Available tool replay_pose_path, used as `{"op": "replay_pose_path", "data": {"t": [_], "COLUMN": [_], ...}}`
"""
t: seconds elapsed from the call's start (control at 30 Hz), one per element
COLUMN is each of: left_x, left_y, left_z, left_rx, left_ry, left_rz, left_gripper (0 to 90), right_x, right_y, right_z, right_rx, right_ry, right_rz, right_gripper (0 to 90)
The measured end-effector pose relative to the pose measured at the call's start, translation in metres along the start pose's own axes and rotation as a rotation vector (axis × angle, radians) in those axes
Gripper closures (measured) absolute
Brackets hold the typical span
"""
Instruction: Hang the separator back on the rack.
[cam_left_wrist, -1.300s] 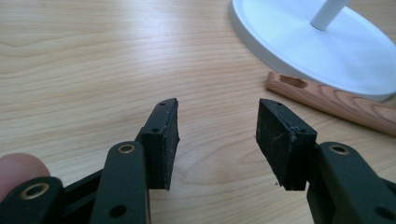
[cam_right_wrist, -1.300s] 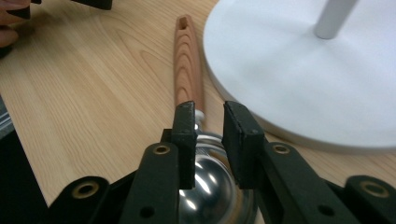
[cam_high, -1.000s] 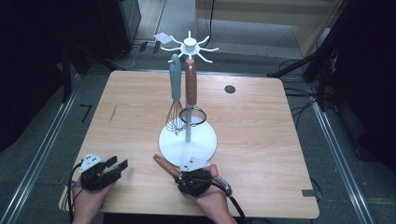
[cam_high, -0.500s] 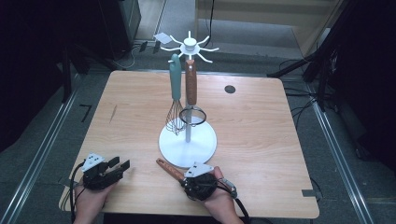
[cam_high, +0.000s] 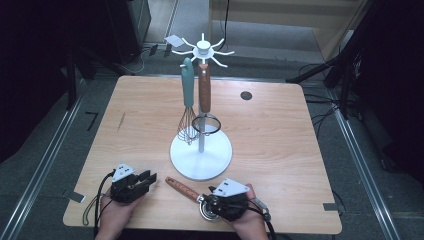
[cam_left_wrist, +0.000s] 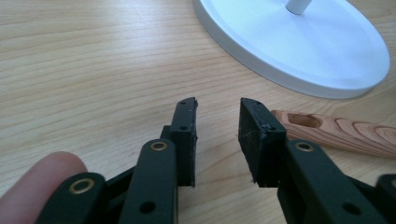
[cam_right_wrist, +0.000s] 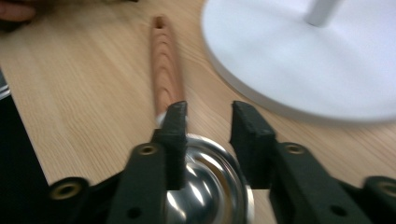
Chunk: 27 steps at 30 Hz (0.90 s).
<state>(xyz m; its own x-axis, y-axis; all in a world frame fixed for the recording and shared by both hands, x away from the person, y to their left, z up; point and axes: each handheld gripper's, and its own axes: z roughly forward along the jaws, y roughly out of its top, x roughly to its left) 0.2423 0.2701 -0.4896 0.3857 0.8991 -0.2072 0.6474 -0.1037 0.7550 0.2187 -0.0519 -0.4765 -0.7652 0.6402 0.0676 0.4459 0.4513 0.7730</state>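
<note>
Ladle (cam_high: 187, 190) lay flat on the bench (cam_high: 280, 145) near the rack base (cam_high: 201, 155). My right gripper (cam_right_wrist: 205, 119) straddled its steel bowl, jaws closing without a firm hold; left gripper (cam_left_wrist: 217, 116) closing, empty. Risk: rounded bowl squirting out.

Two black jaws of the left gripper (cam_left_wrist: 217, 137) standing apart over bare wooden table (cam_left_wrist: 84, 65), nothing between them after just closing in, wooden handle (cam_left_wrist: 336, 133) lying just right of them, white round stand base (cam_left_wrist: 299, 46) beyond, fingertip (cam_left_wrist: 42, 186) at lower left
</note>
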Motion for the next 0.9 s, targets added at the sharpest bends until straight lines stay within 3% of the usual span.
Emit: {"op": "replay_pose_path", "data": {"t": [0.07,0.17,0.33,0.67,0.9], "left_x": [-0.003,-0.006,-0.012,-0.028,-0.045], "left_y": [0.002,0.004,0.005,0.003,0.000], "left_z": [0.003,0.007,0.012,0.017,0.018], "left_rx": [0.003,0.016,0.041,0.062,0.083], "left_ry": [-0.001,-0.001,-0.014,-0.070,-0.105], "left_rz": [0.000,0.008,0.027,0.073,0.116], "left_gripper": [70.6,72.9,75.0,75.7,76.0], "right_x": [-0.005,-0.010,-0.013,-0.029,-0.041], "right_y": [-0.009,-0.021,-0.033,-0.033,-0.033], "right_z": [-0.009,-0.017,-0.019,-0.017,-0.017], "right_rx": [0.001,0.033,0.083,0.097,0.096], "right_ry": [-0.011,-0.003,0.008,-0.058,-0.070], "right_rz": [0.052,0.082,0.114,0.065,0.062], "right_gripper": [80.8,89.2,90.0,90.0,90.0]}}
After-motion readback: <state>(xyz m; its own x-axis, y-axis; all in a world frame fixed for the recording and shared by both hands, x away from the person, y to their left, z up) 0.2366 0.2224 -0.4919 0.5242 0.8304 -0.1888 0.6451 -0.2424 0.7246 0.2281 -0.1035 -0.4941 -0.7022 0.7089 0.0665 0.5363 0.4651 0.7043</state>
